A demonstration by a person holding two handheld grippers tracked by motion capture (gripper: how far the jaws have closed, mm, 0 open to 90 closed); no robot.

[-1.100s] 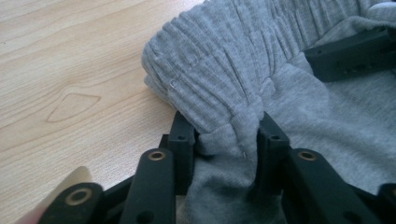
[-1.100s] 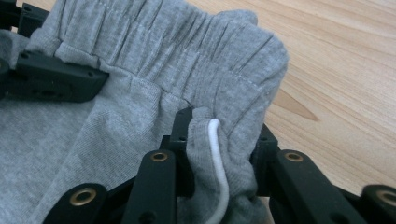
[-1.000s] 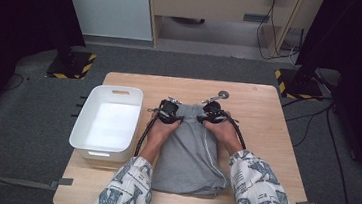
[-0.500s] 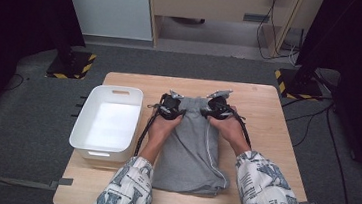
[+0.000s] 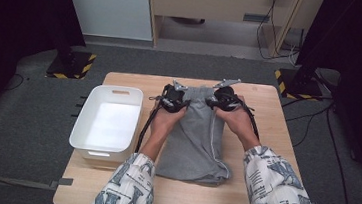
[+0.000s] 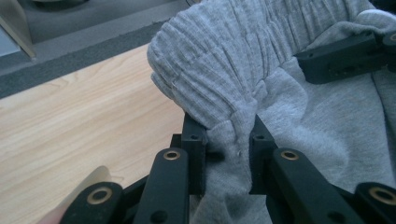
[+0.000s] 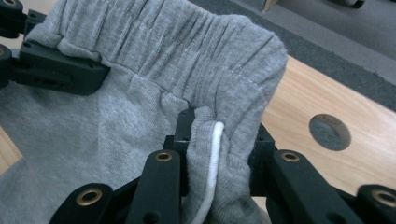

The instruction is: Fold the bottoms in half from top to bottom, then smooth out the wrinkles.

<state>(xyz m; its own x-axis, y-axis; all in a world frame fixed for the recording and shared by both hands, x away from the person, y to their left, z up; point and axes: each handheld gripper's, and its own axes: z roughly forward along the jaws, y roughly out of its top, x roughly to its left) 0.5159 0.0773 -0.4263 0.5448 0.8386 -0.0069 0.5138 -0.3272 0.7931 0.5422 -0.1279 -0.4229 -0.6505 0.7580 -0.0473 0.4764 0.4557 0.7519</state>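
From above, your left gripper (image 5: 173,97) and right gripper (image 5: 223,97) each pinch the gathered waistband of the grey cotton shorts (image 5: 195,143), raised over the far half of the pale wooden table (image 5: 267,120) beside the white plastic bin (image 5: 107,125). In your left gripper view the jaws clamp a fold of waistband (image 6: 229,135). In your right gripper view the jaws squeeze waistband fabric and its white drawcord (image 7: 214,149), near a round grey hole cover (image 7: 329,132).

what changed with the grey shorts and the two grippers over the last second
Both grippers, left gripper and right gripper, have lifted the gathered waistband of the grey fabric shorts up off the light wooden table; a second ago it lay flat. The left jaws closed slightly further, with cloth pinched between them. The legs of the shorts and the white plastic bin stayed put.
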